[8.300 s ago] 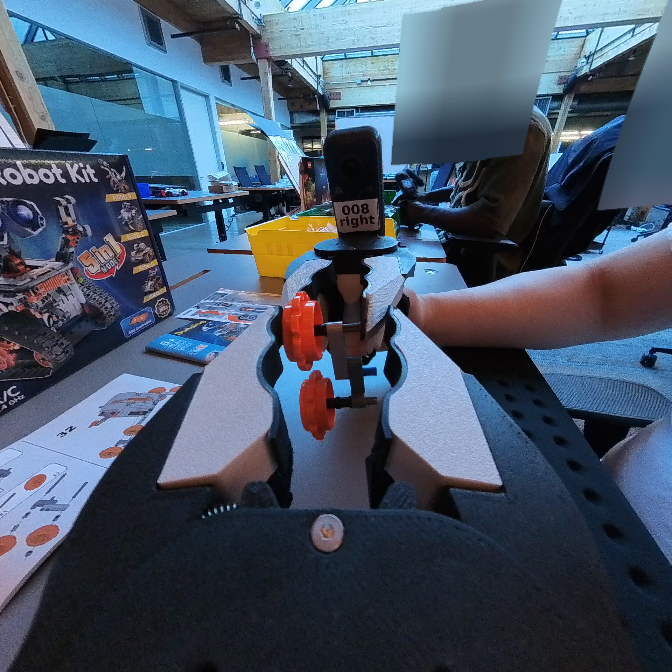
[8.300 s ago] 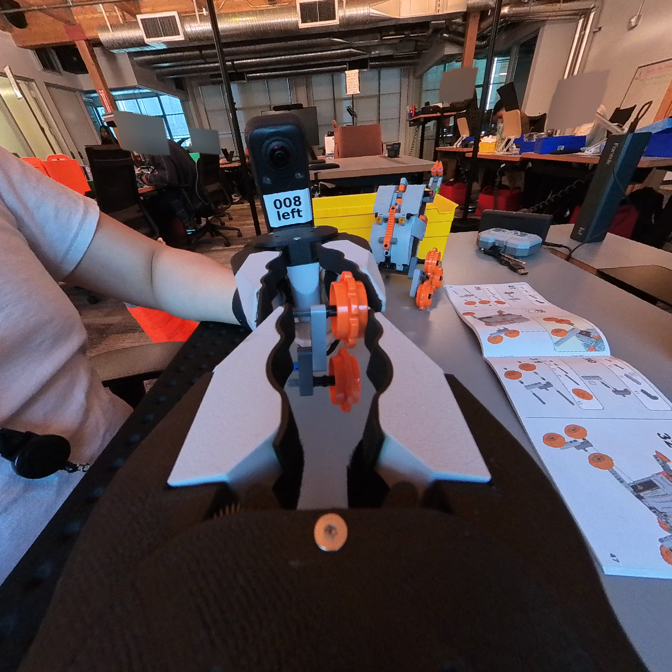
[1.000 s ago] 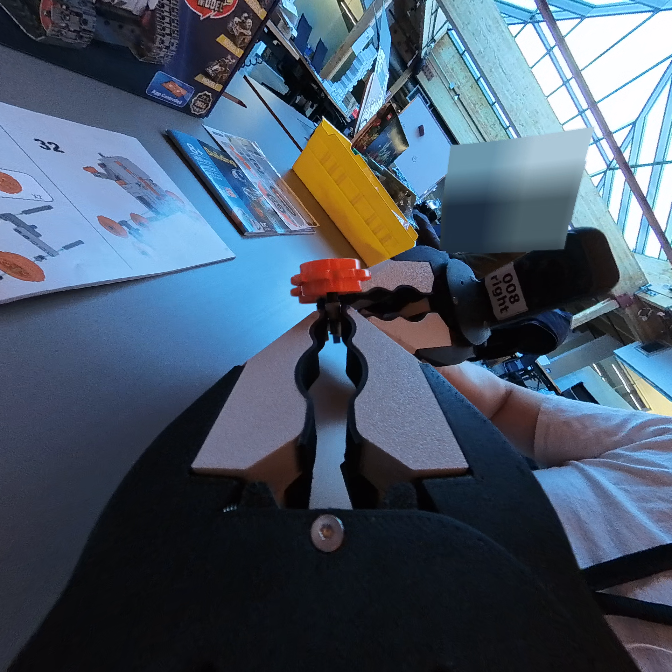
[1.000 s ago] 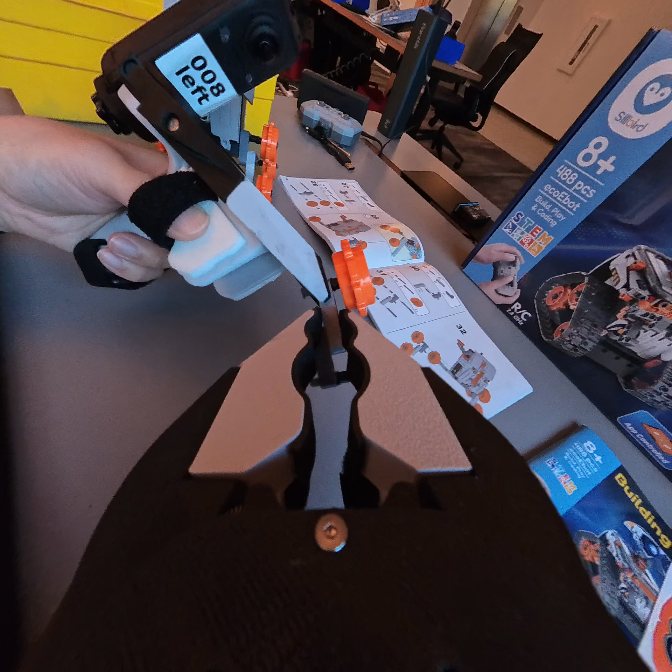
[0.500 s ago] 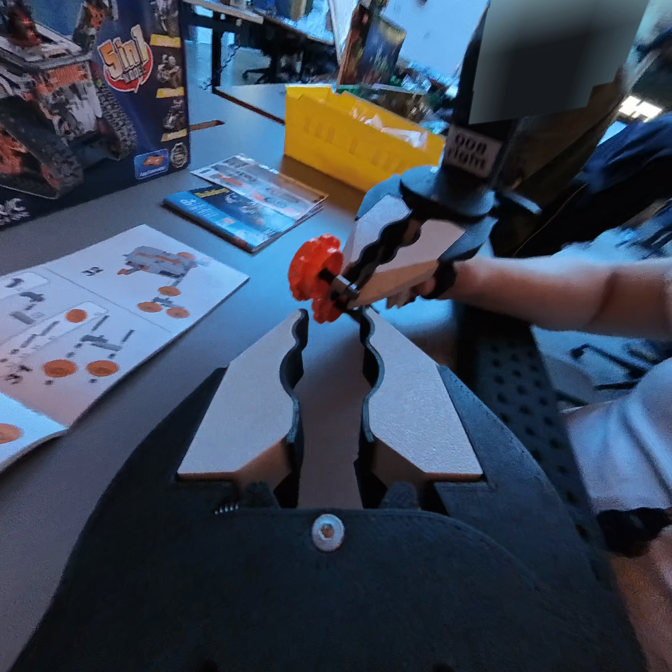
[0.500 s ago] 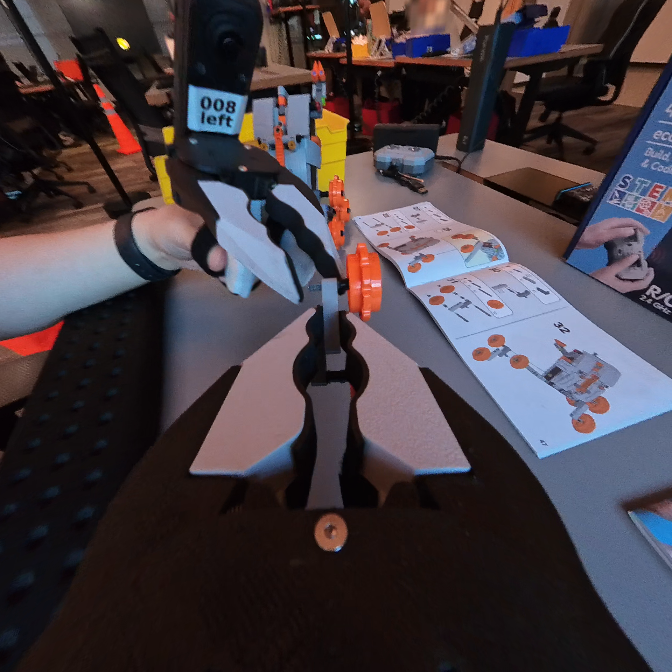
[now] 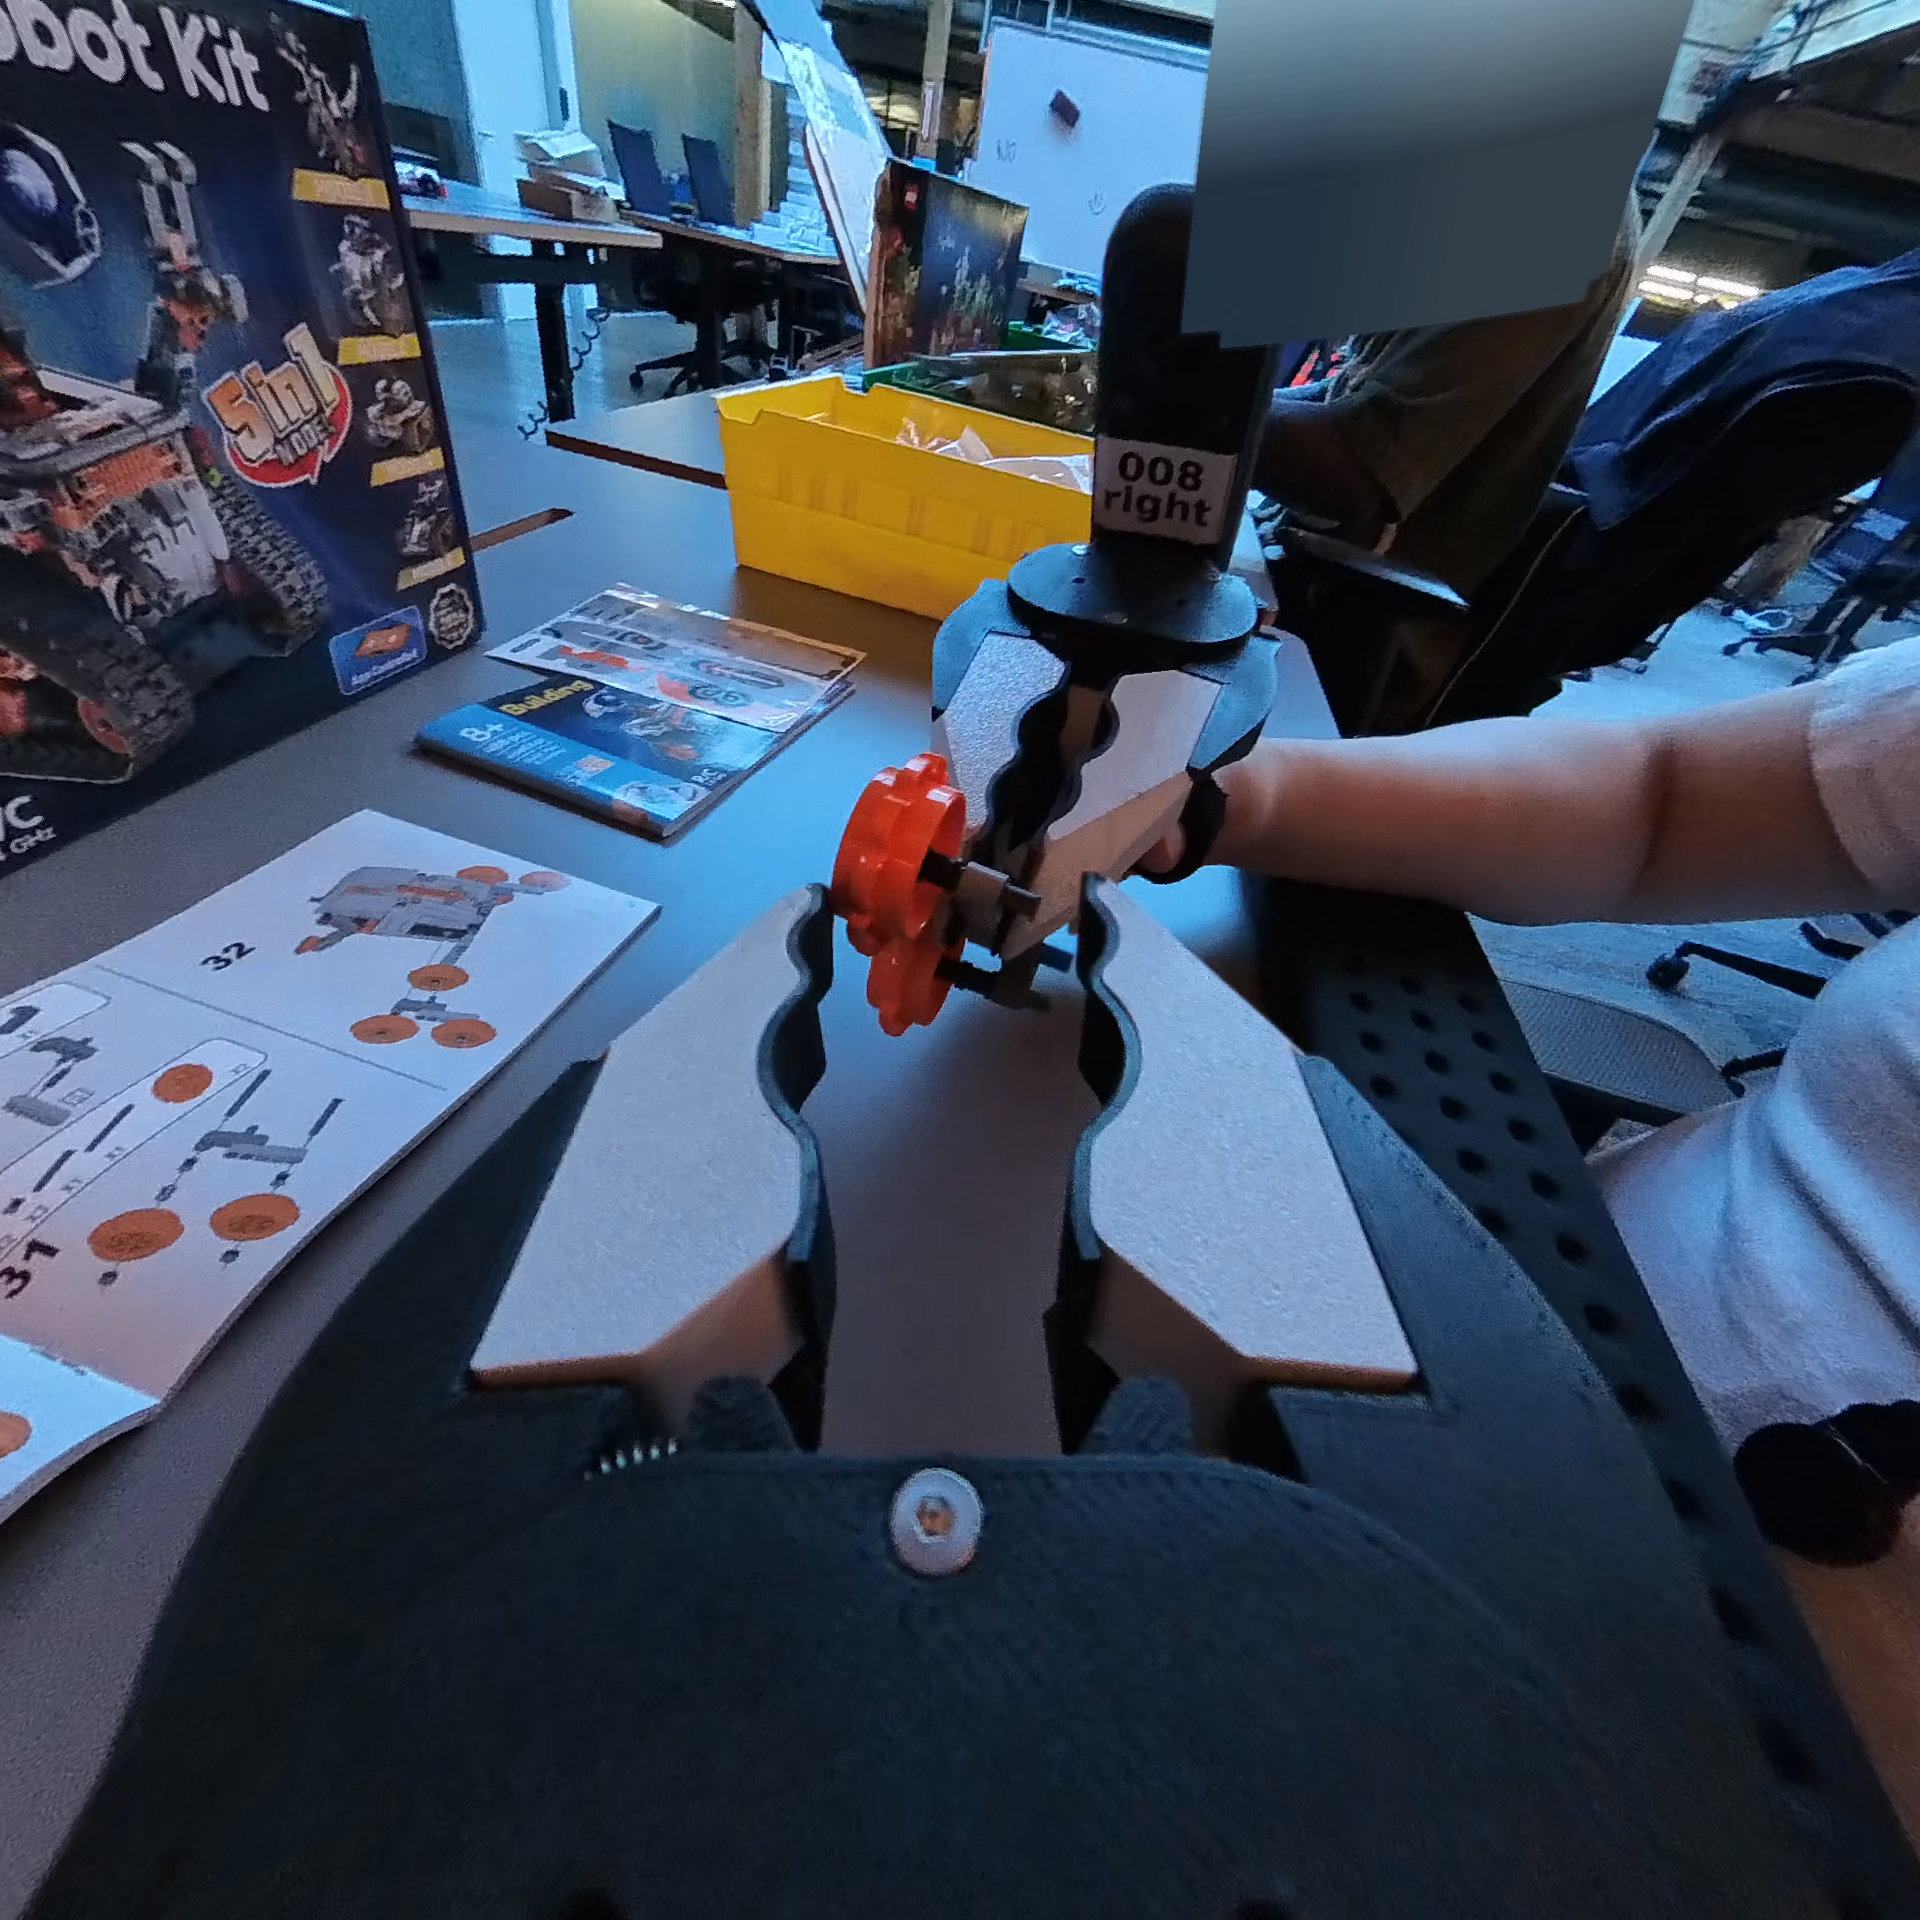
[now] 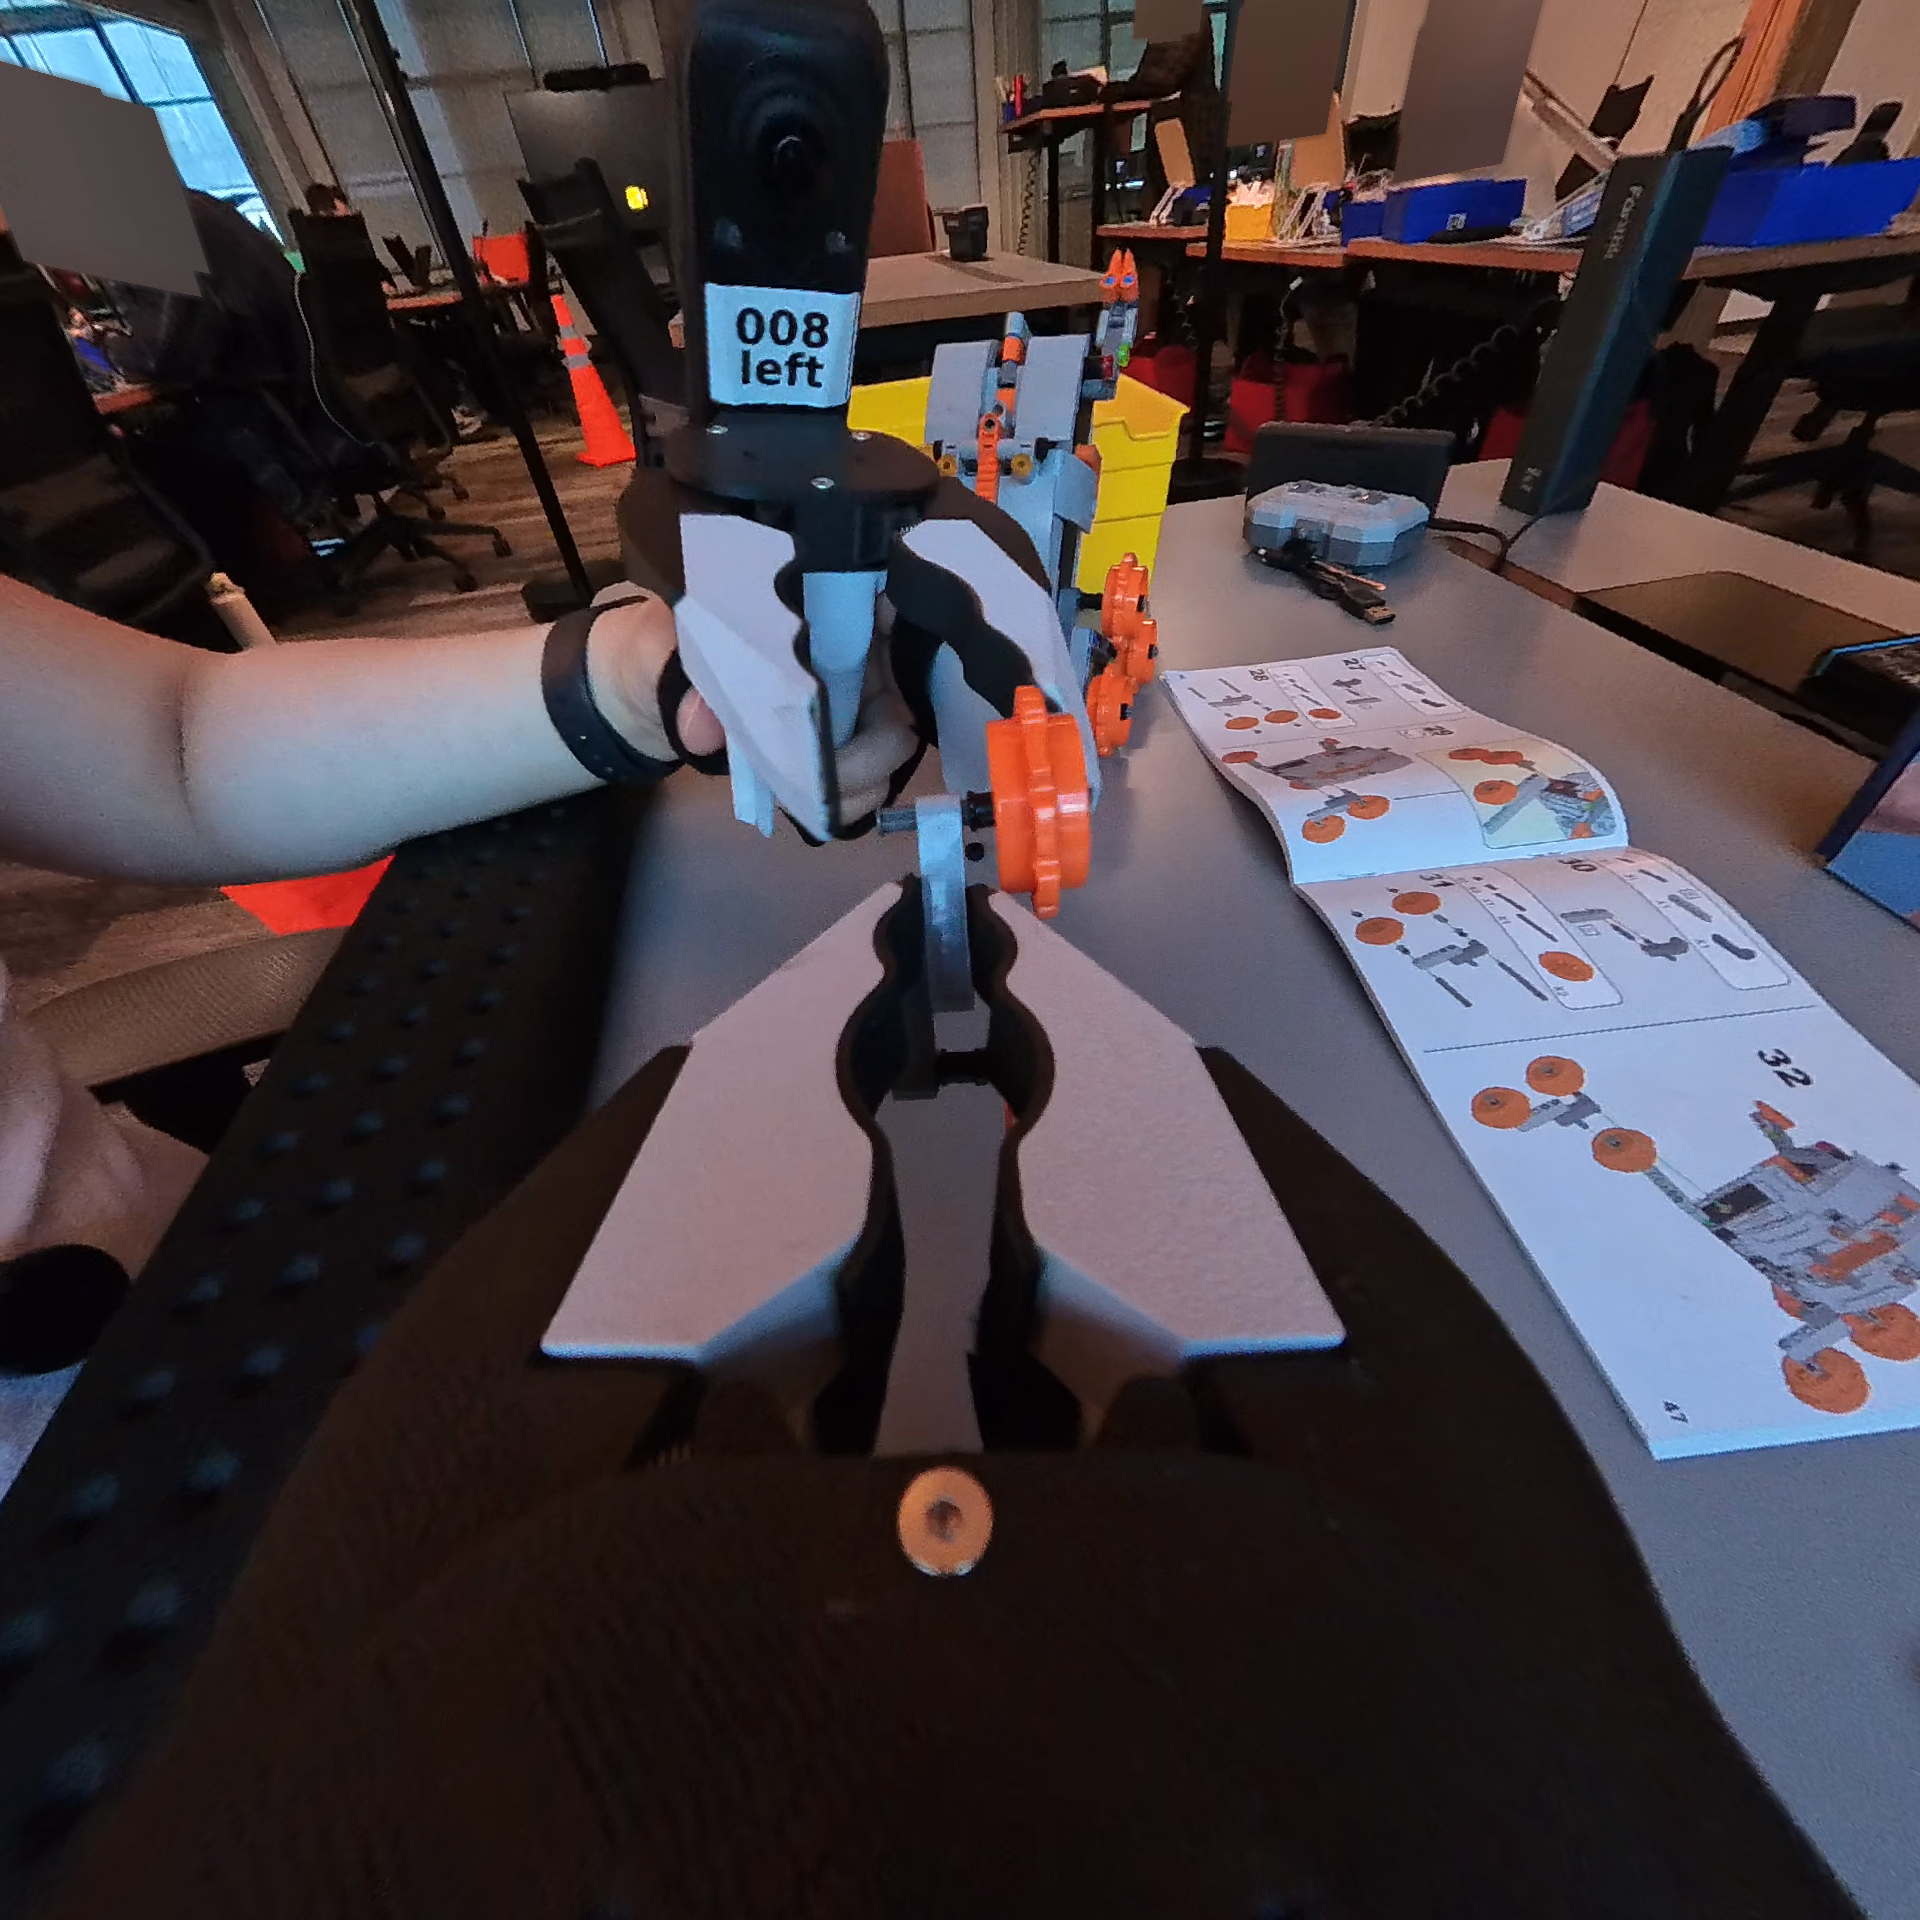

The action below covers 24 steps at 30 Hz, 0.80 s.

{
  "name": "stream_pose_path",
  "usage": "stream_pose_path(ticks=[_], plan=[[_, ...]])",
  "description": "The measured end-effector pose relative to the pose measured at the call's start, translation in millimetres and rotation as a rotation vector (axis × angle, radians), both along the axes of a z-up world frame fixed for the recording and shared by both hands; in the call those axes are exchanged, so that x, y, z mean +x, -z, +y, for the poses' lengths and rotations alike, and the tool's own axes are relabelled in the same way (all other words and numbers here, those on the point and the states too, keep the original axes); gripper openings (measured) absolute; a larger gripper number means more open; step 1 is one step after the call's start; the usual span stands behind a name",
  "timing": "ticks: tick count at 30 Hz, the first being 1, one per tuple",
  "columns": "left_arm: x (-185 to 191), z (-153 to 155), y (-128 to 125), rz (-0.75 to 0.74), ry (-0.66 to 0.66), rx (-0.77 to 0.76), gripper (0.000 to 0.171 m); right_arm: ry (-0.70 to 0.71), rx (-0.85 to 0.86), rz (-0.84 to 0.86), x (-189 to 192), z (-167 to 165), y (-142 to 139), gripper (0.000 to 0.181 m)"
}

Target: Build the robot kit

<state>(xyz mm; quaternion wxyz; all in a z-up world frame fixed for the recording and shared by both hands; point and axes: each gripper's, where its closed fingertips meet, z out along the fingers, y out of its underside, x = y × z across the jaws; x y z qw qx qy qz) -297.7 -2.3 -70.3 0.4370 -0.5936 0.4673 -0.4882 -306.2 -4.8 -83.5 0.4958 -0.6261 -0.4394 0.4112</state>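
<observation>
We saw the right hand-held gripper [image 8: 943,914] pinching a grey beam [image 8: 948,935] that carried orange gears [image 8: 1039,805].

Our left hand-held gripper [image 7: 951,904] stood spread and held nothing, the gears just ahead at 12 o'clock, between its tips. On the grey surface [image 8: 1195,956], an open booklet [image 8: 1558,997] lay at 3 o'clock of the right hand-held gripper; a yellow bin [image 7: 894,488] and a half-built model [image 8: 1039,447] stood beyond at 12.

Writing present, not quoted | white sticker [image 7: 1158,488], camera post [image 7: 1143,312] | kit box [image 7: 208,416] | booklet pages [image 8: 1558,935]
</observation>
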Motion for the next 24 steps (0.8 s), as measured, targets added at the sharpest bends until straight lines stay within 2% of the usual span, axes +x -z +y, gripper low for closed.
stream_pose_path(ticks=[1,7,20,24], plan=[[0,2,2,0.012,-0.013,0.005,0.039,-0.006,0.0,0.001,0,-1,0,0.007],[1,0,2,0.037,-0.02,0.059,0.038,-0.058,-0.026,0.003,-1,-5,2,0.008],[2,10,27,0.166,-0.072,0.073,0.038,0.038,0.008,-0.219,8,6,28,0.025],[3,10,30,0.175,-0.065,0.06,0.038,0.058,0.004,-0.238,14,9,30,0.036]])
